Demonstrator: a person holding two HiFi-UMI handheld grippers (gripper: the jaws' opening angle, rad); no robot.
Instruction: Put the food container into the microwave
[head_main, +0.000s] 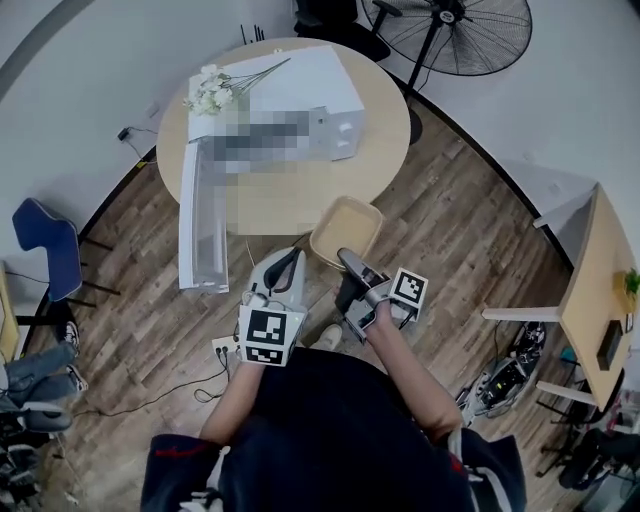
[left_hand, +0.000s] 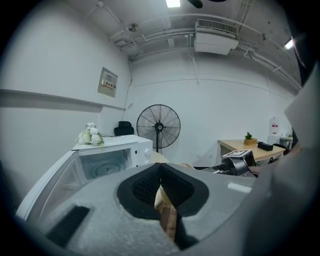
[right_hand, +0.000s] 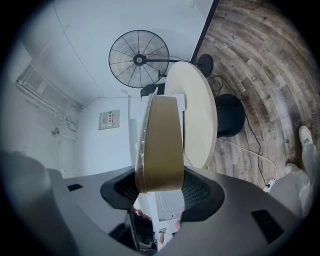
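A tan food container (head_main: 347, 229) hangs over the near edge of the round table (head_main: 288, 203), and my right gripper (head_main: 346, 259) is shut on its near rim. In the right gripper view the container (right_hand: 160, 145) stands on edge between the pads. The white microwave (head_main: 312, 88) sits at the table's far side with its door (head_main: 198, 218) swung wide open toward me. In the left gripper view its cavity and turntable (left_hand: 106, 165) show ahead at the left. My left gripper (head_main: 285, 266) is just left of the container, its jaws together and holding nothing.
White flowers (head_main: 208, 90) lie on top of the microwave. A black floor fan (head_main: 452, 30) stands beyond the table. A blue chair (head_main: 46, 250) is at the left and a wooden desk (head_main: 598, 290) at the right. A power strip and cable (head_main: 222, 348) lie on the floor near my feet.
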